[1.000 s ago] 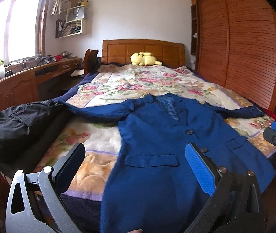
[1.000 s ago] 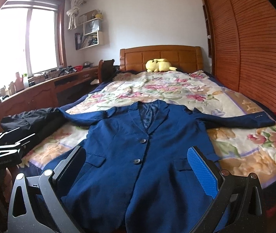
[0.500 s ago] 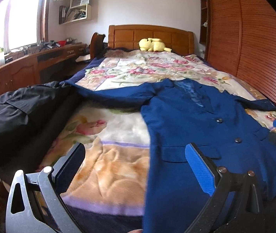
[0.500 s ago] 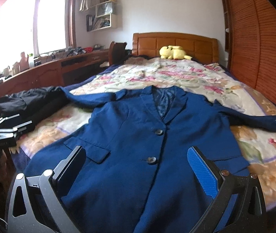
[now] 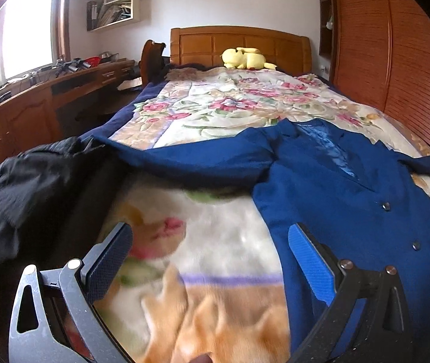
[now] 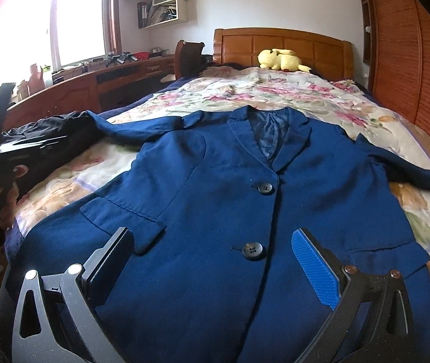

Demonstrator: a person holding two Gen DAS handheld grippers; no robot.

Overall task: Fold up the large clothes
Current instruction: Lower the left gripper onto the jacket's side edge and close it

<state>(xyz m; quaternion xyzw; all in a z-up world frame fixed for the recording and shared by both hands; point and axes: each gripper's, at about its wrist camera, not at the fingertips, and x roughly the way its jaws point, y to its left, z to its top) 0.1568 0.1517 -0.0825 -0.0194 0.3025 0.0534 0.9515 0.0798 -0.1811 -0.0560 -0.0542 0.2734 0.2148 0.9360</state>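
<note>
- Blue jacket (image 6: 221, 187): spread face up, buttoned, across the foot half of the bed (image 6: 275, 90); collar toward the headboard, sleeves out toward both side edges.
- Right gripper (image 6: 211, 260): fingers spread wide, holding nothing, poised over the jacket's lower front; the lower button lies between the fingers.
- Left gripper (image 5: 208, 260): fingers spread wide, empty, over bare floral blanket (image 5: 215, 242) near the bed's left edge; the jacket's side edge lies by its right finger.
- Black garment (image 5: 18, 187): heaped at the bed's left edge, beside the jacket's sleeve end.
- Yellow plush toy (image 6: 281, 59): by the headboard.
</note>
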